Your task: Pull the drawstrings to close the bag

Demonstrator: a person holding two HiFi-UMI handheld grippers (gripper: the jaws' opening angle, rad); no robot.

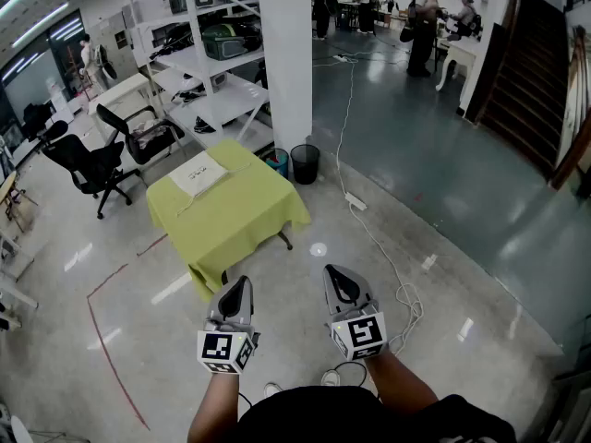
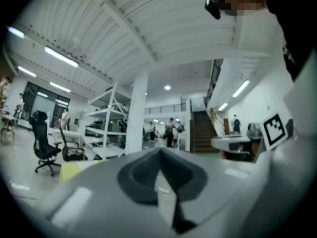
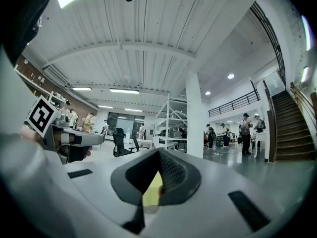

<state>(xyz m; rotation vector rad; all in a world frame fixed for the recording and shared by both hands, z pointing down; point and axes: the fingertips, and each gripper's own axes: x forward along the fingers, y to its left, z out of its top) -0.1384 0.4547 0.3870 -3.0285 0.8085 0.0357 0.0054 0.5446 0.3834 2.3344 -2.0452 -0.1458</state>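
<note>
Evidently nothing is done yet: the bag [image 1: 200, 173] lies flat at the far end of the green tabletop [image 1: 235, 218], while the left tongs [image 1: 242, 284] and right tongs [image 1: 335, 273] hang well short of that tabletop, both shut and empty.

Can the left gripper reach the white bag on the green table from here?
Probably not yet: the left gripper is held near the body, with floor between it and the table bearing the bag. Nothing blocks the way.
</note>
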